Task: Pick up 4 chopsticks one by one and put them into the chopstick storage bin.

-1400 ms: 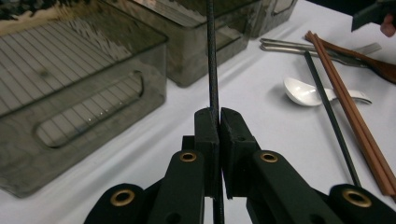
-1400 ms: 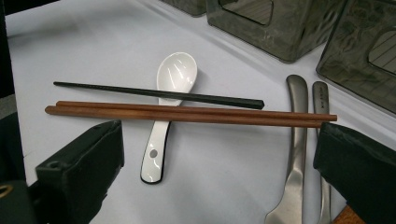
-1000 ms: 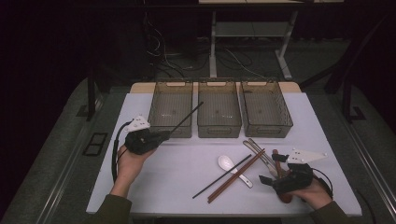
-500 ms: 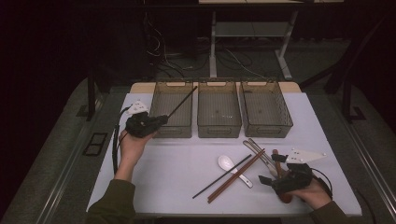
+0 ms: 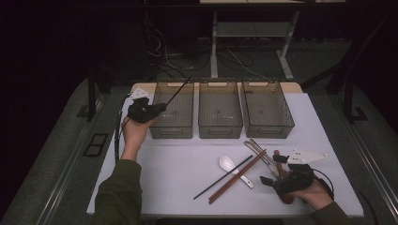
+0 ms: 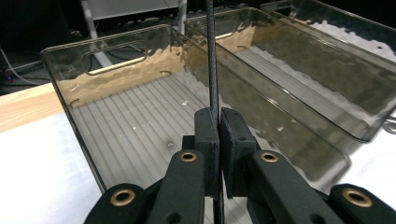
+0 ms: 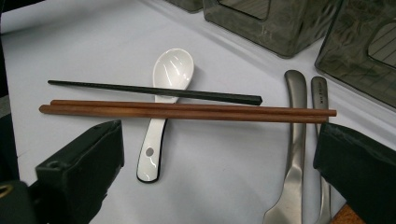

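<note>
Black chopstick (image 6: 212, 70): pinched between the pressed-together jaws of the left gripper (image 5: 159, 108), rising straight ahead of them, above the left bin (image 6: 140, 107).
Long axis: in line with the jaws, tip pointed over the bin's far rim.
Nearer hand: the left; the bin floor lies just below and ahead.
Right gripper (image 5: 274, 174): jaws spread, held low over the desk (image 5: 187, 159), brown chopsticks (image 7: 187, 111) just ahead.
Writing: faint engraving on a metal handle (image 7: 320, 93), unreadable.

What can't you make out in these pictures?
- Black chopstick: left gripper view, its top is cut off by the edge, its lower part hidden between the shut jaws.
- Two metal handles: right gripper view, their ends cut off by the bottom edge.
- Room behind the bins: high view, too dark.
</note>
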`<state>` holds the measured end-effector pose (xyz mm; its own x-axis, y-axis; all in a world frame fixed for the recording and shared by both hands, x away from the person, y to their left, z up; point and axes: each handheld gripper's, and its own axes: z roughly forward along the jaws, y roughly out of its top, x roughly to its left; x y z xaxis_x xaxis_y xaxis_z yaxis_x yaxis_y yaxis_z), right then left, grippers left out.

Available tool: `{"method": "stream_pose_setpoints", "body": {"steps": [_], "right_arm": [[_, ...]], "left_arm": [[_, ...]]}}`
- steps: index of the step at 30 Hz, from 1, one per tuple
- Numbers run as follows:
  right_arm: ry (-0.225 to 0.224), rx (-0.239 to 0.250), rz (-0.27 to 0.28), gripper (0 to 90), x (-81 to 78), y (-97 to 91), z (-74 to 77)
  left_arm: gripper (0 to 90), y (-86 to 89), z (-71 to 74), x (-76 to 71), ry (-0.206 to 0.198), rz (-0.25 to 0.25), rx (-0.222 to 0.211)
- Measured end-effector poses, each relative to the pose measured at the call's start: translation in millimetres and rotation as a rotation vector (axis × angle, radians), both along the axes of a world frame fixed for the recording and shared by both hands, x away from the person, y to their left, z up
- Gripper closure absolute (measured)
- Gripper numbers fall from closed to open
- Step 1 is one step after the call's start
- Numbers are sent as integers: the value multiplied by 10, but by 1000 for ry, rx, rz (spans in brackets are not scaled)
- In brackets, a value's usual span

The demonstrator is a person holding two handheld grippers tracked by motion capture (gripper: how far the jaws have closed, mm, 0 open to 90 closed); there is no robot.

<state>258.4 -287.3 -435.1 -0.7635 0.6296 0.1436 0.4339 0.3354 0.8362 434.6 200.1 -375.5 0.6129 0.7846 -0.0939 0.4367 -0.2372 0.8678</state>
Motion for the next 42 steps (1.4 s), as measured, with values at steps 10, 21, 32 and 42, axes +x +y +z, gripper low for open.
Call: {"method": "stream_pose_setpoints", "body": {"steps": [10, 21, 32, 42], "right_arm": [[1, 1, -1, 16, -2, -6, 3], [0, 0, 0, 16, -2, -5, 2], [1, 0, 0, 16, 0, -7, 2], [0, -3, -3, 16, -2, -5, 2]], "left_arm": [[856, -38, -162, 125, 64, 38, 30], [762, -55, -197, 137, 76, 67, 52], [624, -42, -80, 41, 62, 25, 47], [485, -79, 33, -184, 45, -53, 11]]}}
